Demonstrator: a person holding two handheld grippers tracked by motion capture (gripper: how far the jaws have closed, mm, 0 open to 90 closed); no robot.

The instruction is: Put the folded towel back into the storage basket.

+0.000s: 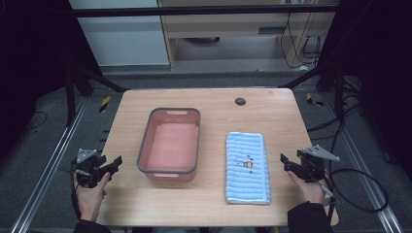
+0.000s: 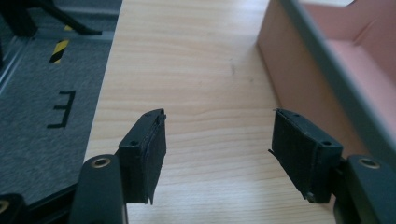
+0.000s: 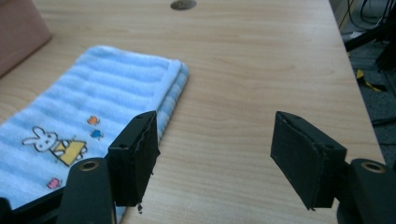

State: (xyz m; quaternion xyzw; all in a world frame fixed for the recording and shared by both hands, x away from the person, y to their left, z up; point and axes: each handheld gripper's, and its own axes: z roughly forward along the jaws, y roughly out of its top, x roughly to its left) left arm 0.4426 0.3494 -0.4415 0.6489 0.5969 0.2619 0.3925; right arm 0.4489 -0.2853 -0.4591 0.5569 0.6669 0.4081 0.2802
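A folded blue striped towel [image 1: 248, 167] with a small rabbit picture lies flat on the wooden table [image 1: 209, 104], right of centre. To its left stands an empty pink bin [image 1: 170, 144] with a grey rim. My left gripper [image 1: 115, 162] hovers at the table's left edge, beside the bin, open with nothing between its jaws. In the left gripper view the bin's wall [image 2: 303, 79] rises at the right. My right gripper [image 1: 284, 162] is at the table's right edge, open and empty, just right of the towel [image 3: 88, 112].
A dark round grommet [image 1: 240, 101] sits in the tabletop near the far edge. Grey carpet, metal frame rails and black cables [image 1: 362, 187] surround the table. Black-and-yellow tape marks [image 1: 104, 103] lie on the floor.
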